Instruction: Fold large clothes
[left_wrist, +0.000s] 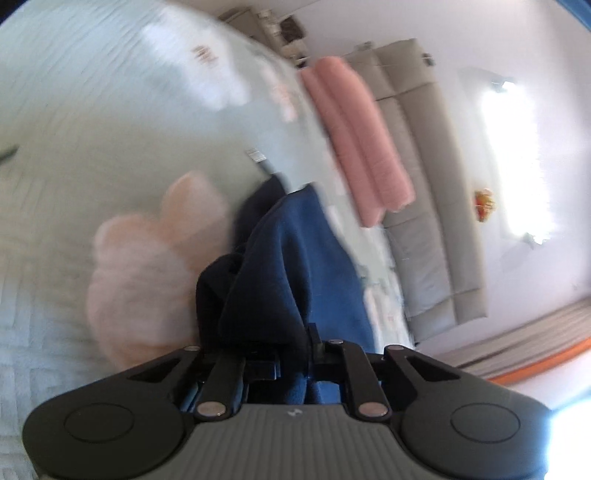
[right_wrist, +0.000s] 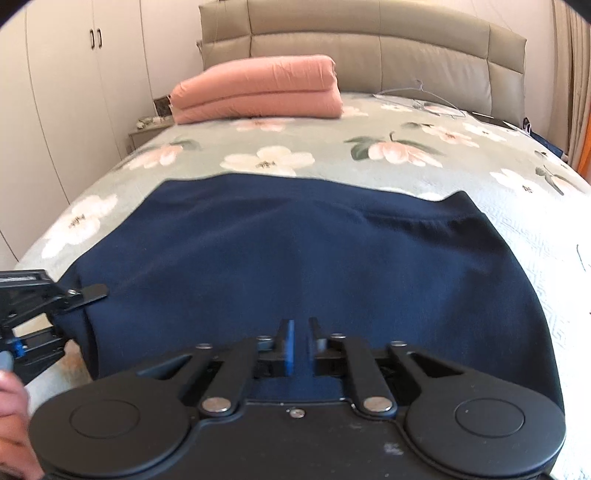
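The large navy-blue knit garment (right_wrist: 295, 258) is lying spread across the near half of the bed covered by a pale green floral quilt (right_wrist: 369, 155), and both tongs are biting into its near edge. The right gripper (right_wrist: 300, 354) is sitting almost fully closed, a thin fold of the blue cloth running up between its blue-padded fingers. Over at the garment's left corner the left gripper (right_wrist: 79, 306) is nearly closed too, and in its own view a bunched, dark fold of the fabric is rising straight out from between the fingers (left_wrist: 314, 339), so it is looking like a real pinch on both sides.

The danger here, as I am judging it: the left pinch is catching only a gathered corner, so a quick pull could be letting it slip free, and the fold would then be dragging lopsided. Uneven lifting between the two hands could also be skewing the far edge, which is already lying slightly wavy.

The cloth's long axis is running side to side across the bed, its far edge facing the folded salmon-pink blanket (right_wrist: 258, 92) and the beige padded headboard (right_wrist: 369, 48), well apart from both; which end is collar or hem I cannot tell
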